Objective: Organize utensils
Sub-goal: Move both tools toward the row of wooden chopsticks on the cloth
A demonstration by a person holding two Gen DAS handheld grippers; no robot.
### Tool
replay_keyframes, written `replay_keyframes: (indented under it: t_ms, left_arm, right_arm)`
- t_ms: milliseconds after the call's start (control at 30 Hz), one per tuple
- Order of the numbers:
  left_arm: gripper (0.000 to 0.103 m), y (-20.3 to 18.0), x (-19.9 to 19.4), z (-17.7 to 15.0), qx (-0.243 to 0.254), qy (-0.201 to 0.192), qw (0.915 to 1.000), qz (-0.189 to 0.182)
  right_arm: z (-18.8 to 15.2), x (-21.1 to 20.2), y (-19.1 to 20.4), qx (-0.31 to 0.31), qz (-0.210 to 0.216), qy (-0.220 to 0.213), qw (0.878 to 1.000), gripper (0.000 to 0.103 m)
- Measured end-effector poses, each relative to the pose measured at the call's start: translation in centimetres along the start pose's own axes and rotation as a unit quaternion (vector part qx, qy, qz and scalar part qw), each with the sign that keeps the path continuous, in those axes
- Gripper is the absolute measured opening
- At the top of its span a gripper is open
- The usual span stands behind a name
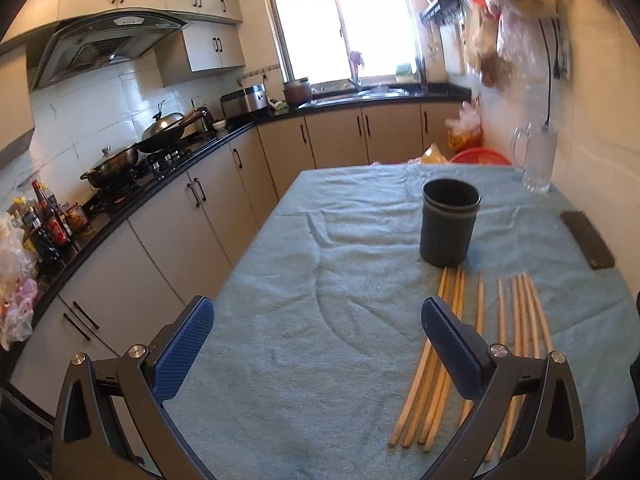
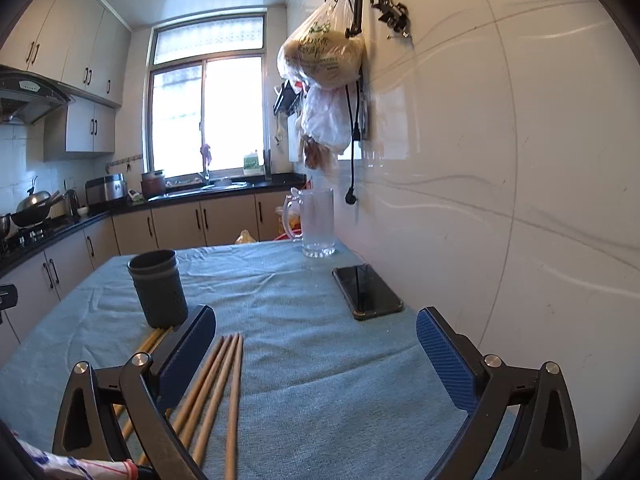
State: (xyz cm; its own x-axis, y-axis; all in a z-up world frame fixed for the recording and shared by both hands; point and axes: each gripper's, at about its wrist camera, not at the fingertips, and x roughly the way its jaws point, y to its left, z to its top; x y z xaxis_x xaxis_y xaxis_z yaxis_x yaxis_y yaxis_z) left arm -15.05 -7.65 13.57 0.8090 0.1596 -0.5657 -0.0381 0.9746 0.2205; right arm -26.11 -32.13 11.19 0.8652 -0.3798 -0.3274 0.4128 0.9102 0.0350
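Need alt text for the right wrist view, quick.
Open right claw hovers over a blue cloth; chopsticks lie beneath its left finger, near a dark cup. A phone and glass mug sit farther back.

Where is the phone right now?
In the right wrist view the phone lies flat on the towel near the wall, between the glass mug and the right tongs.

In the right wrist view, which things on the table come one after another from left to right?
Dark utensil holder → chopsticks lying on the blue cloth → glass mug → black phone.
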Motion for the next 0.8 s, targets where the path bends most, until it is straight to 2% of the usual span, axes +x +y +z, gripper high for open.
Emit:
replay_keyframes:
  t_ms: [167, 467, 533, 667, 800]
  left_arm:
    - [0.103, -1.6, 1.9, 0.1, 0.013, 0.031, 0.9992, 0.022]
    - [0.103, -1.9, 3.3, 0.0, -0.005, 0.065, 0.9973, 0.036]
    - [0.103, -1.7, 3.3, -0.1, -0.011, 0.068, 0.9972, 0.029]
    - [0.103, -1.1, 3.9, -0.5, -0.014, 0.079, 0.9968, 0.0]
    - [0.103, -0.2, 5.2, -0.2, -0.014, 0.077, 0.9951, -0.06]
  right_arm:
    - [-0.5, 2.0, -0.1, -0.011, 0.019, 0.01, 1.0, 0.102]
    - [-0.4, 5.0, -1.0, -0.029, 0.114, 0.071, 0.991, 0.102]
    - [-0.5, 5.3, -0.8, -0.036, 0.129, 0.09, 0.987, 0.102]
    - [-1.0, 5.3, -0.6, -0.042, 0.13, 0.106, 0.985, 0.102]
    - [-1.2, 4.3, -0.7, -0.038, 0.113, 0.112, 0.986, 0.102]
